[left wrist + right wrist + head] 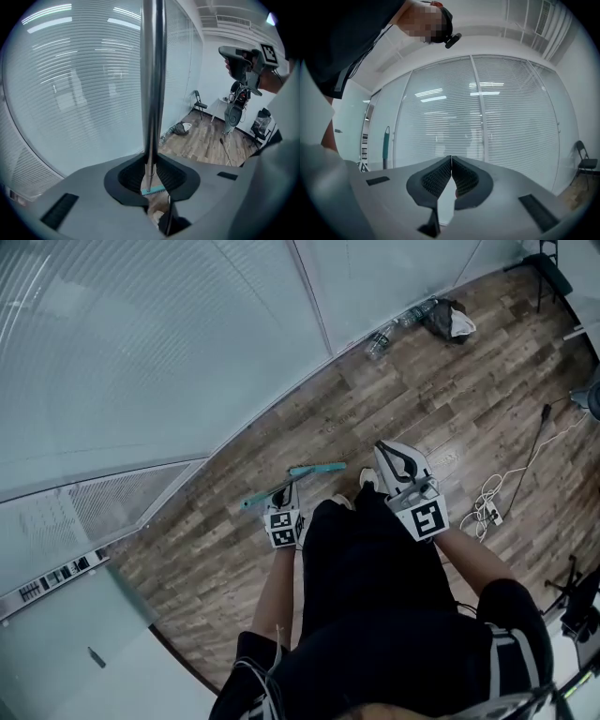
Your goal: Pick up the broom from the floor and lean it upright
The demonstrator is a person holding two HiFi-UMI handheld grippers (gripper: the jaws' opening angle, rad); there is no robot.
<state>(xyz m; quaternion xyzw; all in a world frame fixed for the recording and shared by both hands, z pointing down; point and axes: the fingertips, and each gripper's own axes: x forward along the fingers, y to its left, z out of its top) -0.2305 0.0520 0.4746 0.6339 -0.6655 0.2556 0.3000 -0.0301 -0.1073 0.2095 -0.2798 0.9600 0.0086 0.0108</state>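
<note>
The broom stands nearly upright. Its silver pole (153, 84) runs up through the jaws of my left gripper (151, 174), which is shut on it. Its teal head (153, 189) shows below the jaws, down by the wooden floor. From the head view the teal head (317, 468) lies just beyond my left gripper (283, 495), and a teal length of the handle (258, 500) sticks out to its left. My right gripper (389, 457) is held level to the right, away from the broom. Its pads (451, 158) meet with nothing between them.
A glass wall with blinds (169, 343) runs along the floor's far side. Plastic bottles (380, 338) and a dark bag (445, 320) lie at its foot. A white cable and power strip (487, 507) lie on the floor at the right. A folding chair (199, 101) stands further back.
</note>
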